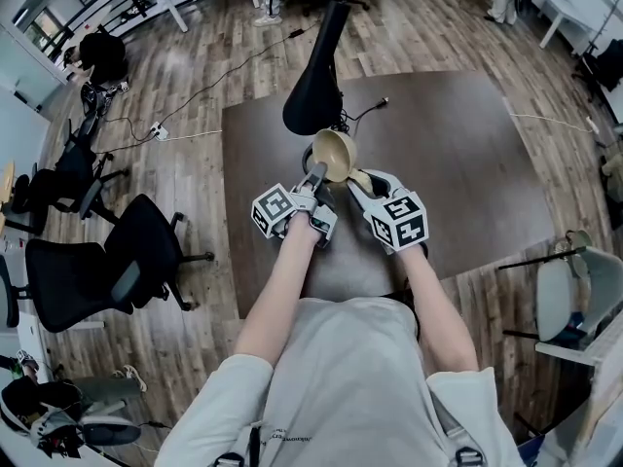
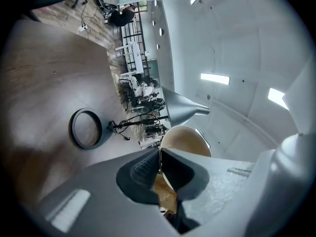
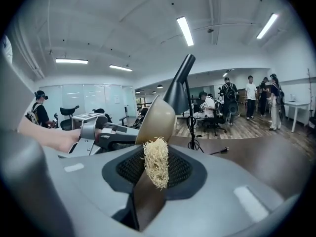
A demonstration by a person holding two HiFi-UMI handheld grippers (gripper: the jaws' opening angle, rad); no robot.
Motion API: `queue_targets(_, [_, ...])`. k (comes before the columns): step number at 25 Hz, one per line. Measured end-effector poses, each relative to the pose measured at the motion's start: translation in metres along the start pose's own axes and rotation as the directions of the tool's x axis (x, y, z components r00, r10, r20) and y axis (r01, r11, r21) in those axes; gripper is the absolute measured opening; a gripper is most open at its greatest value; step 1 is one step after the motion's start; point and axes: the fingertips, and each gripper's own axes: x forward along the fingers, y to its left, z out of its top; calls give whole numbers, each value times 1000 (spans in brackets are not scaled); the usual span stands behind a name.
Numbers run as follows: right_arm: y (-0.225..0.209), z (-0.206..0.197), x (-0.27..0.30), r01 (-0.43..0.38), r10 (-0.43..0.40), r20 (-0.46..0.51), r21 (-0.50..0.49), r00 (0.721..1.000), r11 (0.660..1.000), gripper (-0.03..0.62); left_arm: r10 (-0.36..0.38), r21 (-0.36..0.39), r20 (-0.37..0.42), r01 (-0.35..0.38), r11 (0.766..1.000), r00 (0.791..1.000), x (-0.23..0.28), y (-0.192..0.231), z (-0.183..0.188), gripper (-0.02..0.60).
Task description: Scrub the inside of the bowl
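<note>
**Scrubber just off the bowl's near-right edge, mouth not yet squared to it**

My left gripper [image 1: 313, 175] is clamped on the rim of the bowl [image 1: 334, 154], one jaw inside the wall and one outside. It holds the bowl in the air above the dark worktop [image 1: 458, 154], tipped well over on its side. My right gripper [image 1: 362, 185] is closed on a pale, stringy scrubber [image 3: 156, 162], which sticks out past the jaw tips.

What matters for the next move is where the bowl's mouth lies relative to the scrubber. From the head view the bowl sits just far and left of the scrubber, with its hollow turned up and back toward me. From the right gripper view I see the bowl almost edge-on, rising straight ahead of the scrubber, and mostly its outer curve shows. The scrubber seems to be at the bowl's lower edge, not down in the hollow. I cannot tell whether the fibres touch the bowl.

I judge the scrubbing stroke has yet to bite. The right gripper is the one to move, since it is free and the left one carries the bowl. It needs to go a little left and far, over the rim and into the hollow. The left gripper could also roll the mouth further toward the right. The left gripper's jaws pinch the near-left part of the rim, so I should keep the scrubber to the far and right part of the inside wall. The lamp [image 1: 316, 76] stands just beyond the bowl, so a long push away from me risks a knock.
</note>
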Motion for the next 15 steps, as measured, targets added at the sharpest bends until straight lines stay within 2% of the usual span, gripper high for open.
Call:
queue_targets(4, [-14, 0, -15, 32, -32, -4, -24, 999, 999, 127, 39, 122, -50, -32, 992, 998, -2, 1, -2, 15])
queue_targets(9, [-35, 3, -24, 77, -77, 12, 9, 997, 997, 127, 111, 247, -97, -84, 966, 989, -4, 12, -6, 15])
queue_targets(15, [-43, 3, -32, 111, -111, 7, -24, 994, 993, 127, 190, 324, -122, -142, 935, 974, -16, 29, -10, 15])
